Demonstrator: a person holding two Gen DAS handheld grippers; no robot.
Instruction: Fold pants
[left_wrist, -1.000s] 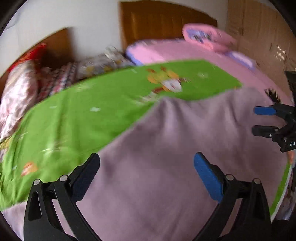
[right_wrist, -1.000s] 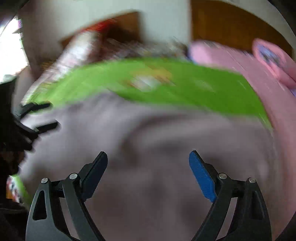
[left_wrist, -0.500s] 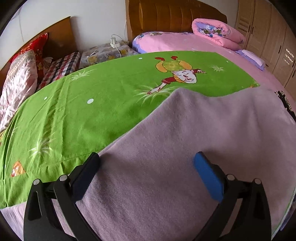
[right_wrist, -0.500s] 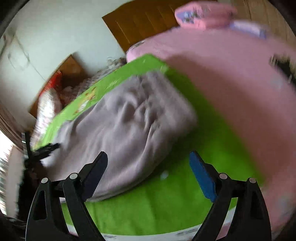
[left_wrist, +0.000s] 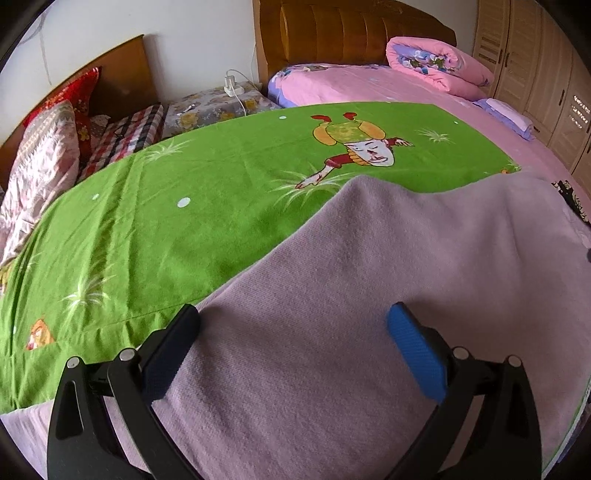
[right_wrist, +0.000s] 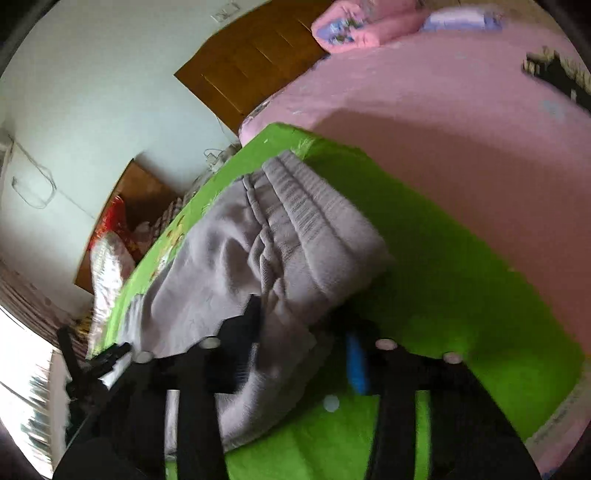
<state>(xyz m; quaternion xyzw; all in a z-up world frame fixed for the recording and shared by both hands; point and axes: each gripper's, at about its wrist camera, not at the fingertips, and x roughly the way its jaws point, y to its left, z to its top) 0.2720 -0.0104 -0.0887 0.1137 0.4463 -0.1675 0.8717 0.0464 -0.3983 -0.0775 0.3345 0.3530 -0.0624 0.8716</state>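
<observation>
The green sheet (left_wrist: 192, 229) with its cartoon print covers the near bed and is the thing to steer by. The pants (left_wrist: 388, 295), a soft mauve-grey fleece pair, lie flat across its near part, with the ribbed waistband (right_wrist: 306, 214) bunched toward the sheet's far corner by the pink bedspread (right_wrist: 461, 110). They look light, limp and a little grippy, likely to sag and drag rather than slide, so I'd judge the thick waistband or a doubled edge the safest hold.

The left gripper (left_wrist: 291, 343) hovers over the pants at the sheet's near edge, its fingers wide apart, clamping nothing. The right gripper (right_wrist: 303, 343) sits at the waistband end, its jaws just closing in with a fold of fleece between them; blur hides whether the pads are pressing yet.
</observation>
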